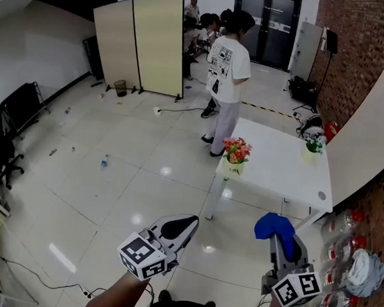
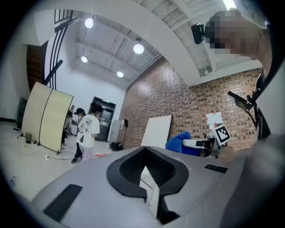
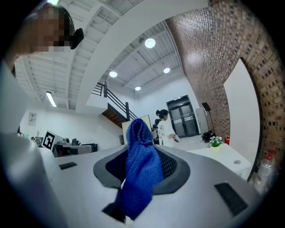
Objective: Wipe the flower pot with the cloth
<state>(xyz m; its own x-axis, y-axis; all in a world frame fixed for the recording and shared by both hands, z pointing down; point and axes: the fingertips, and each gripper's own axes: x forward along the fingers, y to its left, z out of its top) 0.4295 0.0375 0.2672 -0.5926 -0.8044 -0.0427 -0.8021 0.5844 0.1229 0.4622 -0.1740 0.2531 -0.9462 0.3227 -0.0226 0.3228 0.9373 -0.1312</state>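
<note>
A flower pot [image 1: 234, 165] with pink and orange flowers stands at the near left corner of the white table [image 1: 278, 171], some way ahead of both grippers. My right gripper [image 1: 280, 237] is held low at the right, shut on a blue cloth [image 1: 274, 226]. In the right gripper view the blue cloth [image 3: 141, 169] bulges up from between the jaws. My left gripper [image 1: 183, 226] is at lower centre, its jaws together with nothing in them. Its view shows the closed jaws and, at the right, the blue cloth [image 2: 178, 141].
A person in a white T-shirt [image 1: 227, 72] stands just beyond the table. A second small pot with a green plant [image 1: 313, 147] sits at the table's far right. A white board [image 1: 373, 133] leans on the brick wall. Plastic bottles [image 1: 342, 245] lie at the right, a folding screen [image 1: 145, 40] behind.
</note>
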